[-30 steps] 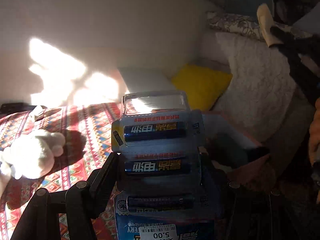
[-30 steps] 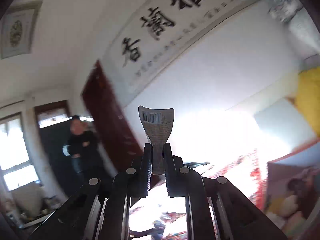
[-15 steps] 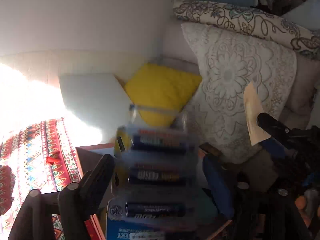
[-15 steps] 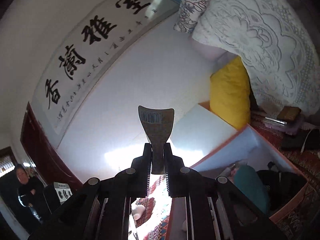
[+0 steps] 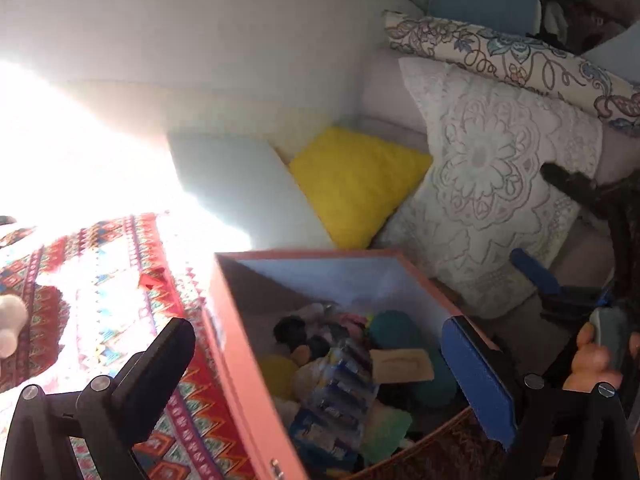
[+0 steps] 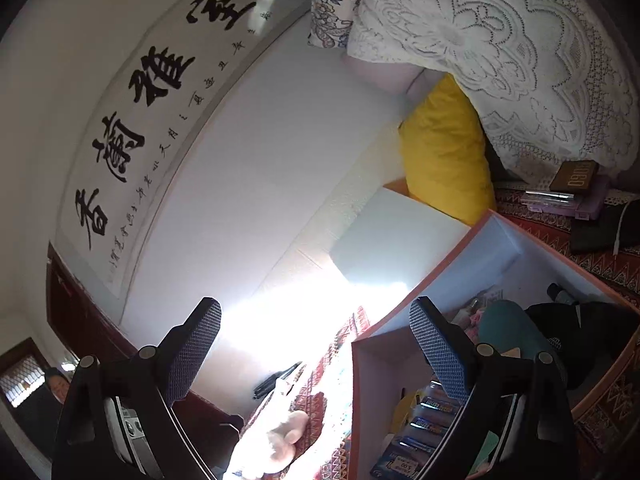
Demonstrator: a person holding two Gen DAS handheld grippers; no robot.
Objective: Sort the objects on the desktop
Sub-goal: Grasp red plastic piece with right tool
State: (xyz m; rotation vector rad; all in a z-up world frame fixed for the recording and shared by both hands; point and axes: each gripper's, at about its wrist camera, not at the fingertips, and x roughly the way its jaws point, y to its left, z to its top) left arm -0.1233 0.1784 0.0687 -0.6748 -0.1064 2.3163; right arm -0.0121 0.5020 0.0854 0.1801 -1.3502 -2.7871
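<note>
- Both tools with fingers spread apart, empty: left gripper (image 5: 316, 364) low in the frame over the orange box (image 5: 240, 364), right gripper (image 6: 316, 344) at lower centre.
- Battery pack (image 5: 340, 388) inside the box, lower middle, beside one tan card (image 5: 400, 366).
- Best to lift straight up, clear of the box rim.
- Counted: one box, one battery pack, one plush toy (image 6: 280, 440) on the patterned cloth (image 5: 116, 304).

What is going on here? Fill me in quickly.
A person is sorting loose things into an orange-rimmed storage box on a red patterned cloth. Both handheld grippers, left gripper and right gripper, hover open over it, holding nothing. A blue blister pack of batteries and a small tan card lie inside the box among other items. A white plush toy remains on the cloth.
</note>
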